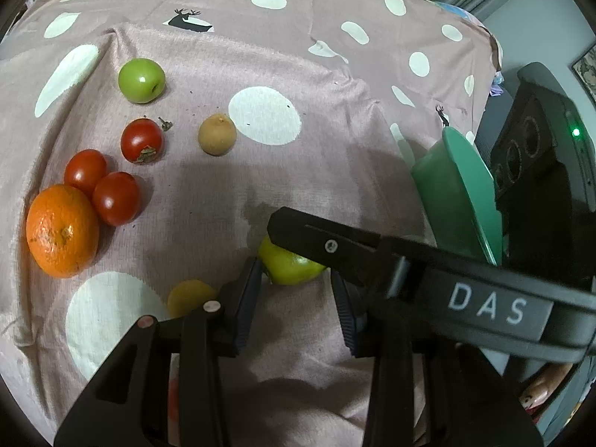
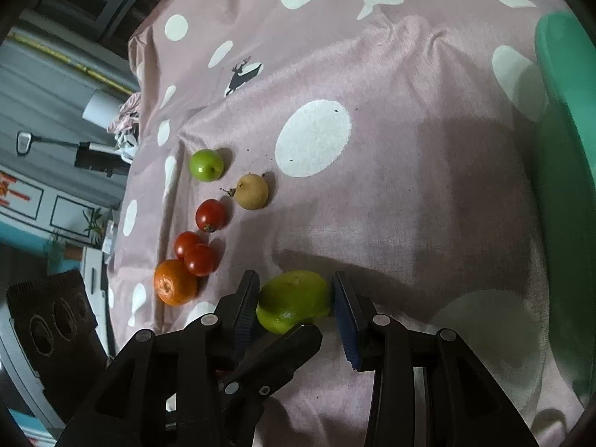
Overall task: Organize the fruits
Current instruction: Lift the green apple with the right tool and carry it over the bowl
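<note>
A yellow-green fruit (image 2: 294, 298) lies on the pink dotted cloth (image 2: 409, 205). My right gripper (image 2: 295, 277) is shut on it, one pad on each side. My left gripper (image 1: 295, 268) also has its fingertips pressed to both sides of the same fruit (image 1: 290, 266). In the left wrist view a right gripper finger (image 1: 324, 246) crosses over the fruit. In the right wrist view a left gripper finger (image 2: 283, 350) touches the fruit's near edge. The teal bowl (image 1: 469, 193) stands to the right, and its rim (image 2: 566, 149) shows at the right edge.
To the left lie a green round fruit (image 1: 141, 80), three tomatoes (image 1: 142, 140), an orange (image 1: 62, 230) and a tan fruit (image 1: 216, 134). A small yellow fruit (image 1: 190, 296) sits beside my left finger. The cloth's edge drops off at the far side.
</note>
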Demonstrator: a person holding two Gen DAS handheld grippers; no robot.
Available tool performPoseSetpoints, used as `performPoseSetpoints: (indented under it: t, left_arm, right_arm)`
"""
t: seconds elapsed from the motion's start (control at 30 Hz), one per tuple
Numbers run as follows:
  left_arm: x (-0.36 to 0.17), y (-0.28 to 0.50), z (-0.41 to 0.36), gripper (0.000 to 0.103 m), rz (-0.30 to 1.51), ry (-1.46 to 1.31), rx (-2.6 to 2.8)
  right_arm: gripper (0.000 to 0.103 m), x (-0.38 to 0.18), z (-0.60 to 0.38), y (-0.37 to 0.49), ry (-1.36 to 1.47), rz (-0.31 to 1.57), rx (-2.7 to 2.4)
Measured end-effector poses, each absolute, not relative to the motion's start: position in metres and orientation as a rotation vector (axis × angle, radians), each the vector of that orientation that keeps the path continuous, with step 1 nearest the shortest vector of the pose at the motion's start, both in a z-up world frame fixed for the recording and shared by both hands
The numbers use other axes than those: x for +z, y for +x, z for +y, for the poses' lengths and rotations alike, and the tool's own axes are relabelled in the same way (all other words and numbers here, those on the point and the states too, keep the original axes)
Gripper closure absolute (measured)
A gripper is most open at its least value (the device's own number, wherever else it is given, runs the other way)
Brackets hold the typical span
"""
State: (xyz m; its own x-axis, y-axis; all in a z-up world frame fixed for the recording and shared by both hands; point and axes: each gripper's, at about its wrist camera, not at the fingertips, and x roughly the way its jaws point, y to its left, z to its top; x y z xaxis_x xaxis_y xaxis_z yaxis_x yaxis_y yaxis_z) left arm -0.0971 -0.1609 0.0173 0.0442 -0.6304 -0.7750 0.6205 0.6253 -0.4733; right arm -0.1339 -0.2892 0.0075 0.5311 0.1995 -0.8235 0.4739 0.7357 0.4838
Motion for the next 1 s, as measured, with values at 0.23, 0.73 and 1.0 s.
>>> performPoseSetpoints:
  t: [0.23,0.73,1.0]
  left_arm:
    - [0.036,-0.1,-0.151,0.064,1.119,-0.042,-0.969]
    - [0.098,-0.127,-0.124,0.065,0.869,-0.047,-1.004]
    - [0.119,-0.143,-0.116,0.065,0.777,-0.048,-1.017]
  right_arm:
    - [0.061,0.028,-0.277,-0.138,0.692,0.954,-0.178]
    - [0.061,0.094,-0.248,-0.163,0.577,0.736,-0.12]
    - [0.061,0.118,-0.238,-0.178,0.527,0.655,-0.116]
